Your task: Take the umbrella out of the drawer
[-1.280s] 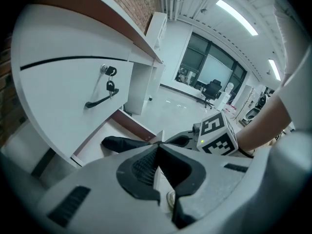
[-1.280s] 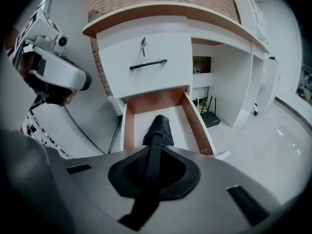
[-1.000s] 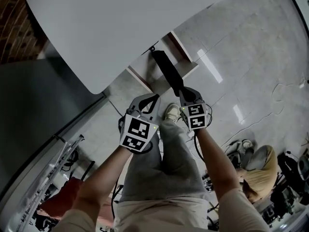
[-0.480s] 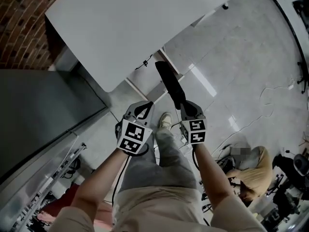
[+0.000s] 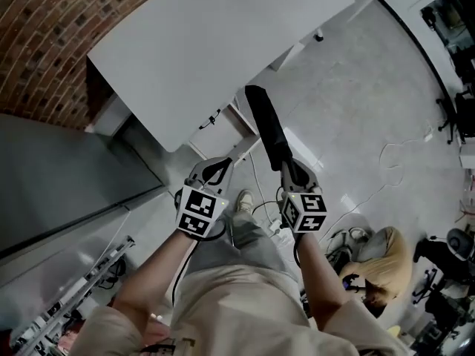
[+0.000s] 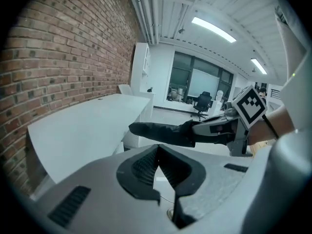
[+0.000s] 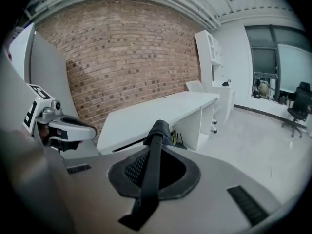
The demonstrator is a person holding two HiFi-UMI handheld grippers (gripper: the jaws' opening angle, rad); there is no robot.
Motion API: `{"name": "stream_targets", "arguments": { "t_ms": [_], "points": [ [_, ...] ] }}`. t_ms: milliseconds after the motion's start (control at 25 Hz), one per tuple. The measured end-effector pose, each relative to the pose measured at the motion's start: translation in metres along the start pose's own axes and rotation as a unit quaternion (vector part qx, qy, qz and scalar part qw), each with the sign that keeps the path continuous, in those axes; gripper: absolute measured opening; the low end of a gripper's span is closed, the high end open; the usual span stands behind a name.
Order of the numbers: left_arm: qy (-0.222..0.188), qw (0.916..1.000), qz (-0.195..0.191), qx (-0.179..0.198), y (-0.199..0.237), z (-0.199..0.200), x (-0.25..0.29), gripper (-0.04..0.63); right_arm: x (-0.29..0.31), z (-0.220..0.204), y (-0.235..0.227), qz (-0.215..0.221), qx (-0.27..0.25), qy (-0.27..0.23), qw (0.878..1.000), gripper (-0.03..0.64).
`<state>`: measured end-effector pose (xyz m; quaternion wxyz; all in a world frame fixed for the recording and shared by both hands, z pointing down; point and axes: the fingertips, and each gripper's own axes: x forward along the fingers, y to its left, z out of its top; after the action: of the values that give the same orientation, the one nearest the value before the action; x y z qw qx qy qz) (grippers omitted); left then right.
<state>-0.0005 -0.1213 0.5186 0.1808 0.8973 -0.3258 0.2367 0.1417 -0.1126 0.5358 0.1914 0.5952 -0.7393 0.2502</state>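
The umbrella (image 5: 269, 130), one black folded one, is out of the drawer (image 5: 223, 128) and up in the air. Its near end is clamped in the right gripper (image 5: 286, 170) and its far end points out past the edge of the white desk (image 5: 215, 43). In the right gripper view we see the jaws nearly together on the umbrella's (image 7: 151, 162) dark sleeve, which runs straight up between the pads.

The left gripper (image 5: 225, 163) holds nothing. In its own view the two pads meet at the tips, and the umbrella (image 6: 161, 132) lies crosswise beyond them.

A second ago the umbrella's far end lay over the open drawer. Since then both grippers have come up and the umbrella now sits clear of it. The head view has swung too, so we see far more of the brick wall (image 5: 52, 58).

We count two grippers, each with one marker cube, and one desk. One office chair (image 7: 297, 112) stands by the windows. A second person (image 5: 382, 262) in a tan top is low on the floor at the right. The print we can make out is the black-and-white square patterns on the cubes.
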Motion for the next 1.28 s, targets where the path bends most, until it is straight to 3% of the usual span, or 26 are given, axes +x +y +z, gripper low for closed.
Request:
{"name": "stream_targets", "arguments": {
  "t_ms": [280,480,840,1040,1120,1280],
  "points": [
    [-0.046,0.9985,0.016,0.026,-0.004,0.084,-0.043,0.008,-0.058,0.103,0.003,-0.007,0.009,-0.072,0.997,0.021],
    [-0.110,0.9918,0.023,0.061,-0.009,0.160,-0.089,0.008,-0.098,0.181,0.015,-0.001,0.009,-0.147,0.989,0.021],
    [-0.223,0.9672,0.039,0.116,-0.011,0.272,-0.149,0.008,-0.170,0.293,0.036,0.008,-0.015,-0.272,0.962,0.021],
    [-0.289,0.9431,0.063,0.152,-0.023,0.319,-0.191,0.008,-0.209,0.335,0.050,0.018,-0.035,-0.328,0.944,0.021],
    [-0.296,0.9354,0.074,0.178,-0.031,0.331,-0.205,0.008,-0.223,0.346,0.054,0.016,-0.047,-0.344,0.938,0.021],
    [-0.293,0.9324,0.073,0.199,-0.043,0.335,-0.214,0.008,-0.248,0.357,0.064,0.018,-0.055,-0.370,0.927,0.021]
  ]
}}
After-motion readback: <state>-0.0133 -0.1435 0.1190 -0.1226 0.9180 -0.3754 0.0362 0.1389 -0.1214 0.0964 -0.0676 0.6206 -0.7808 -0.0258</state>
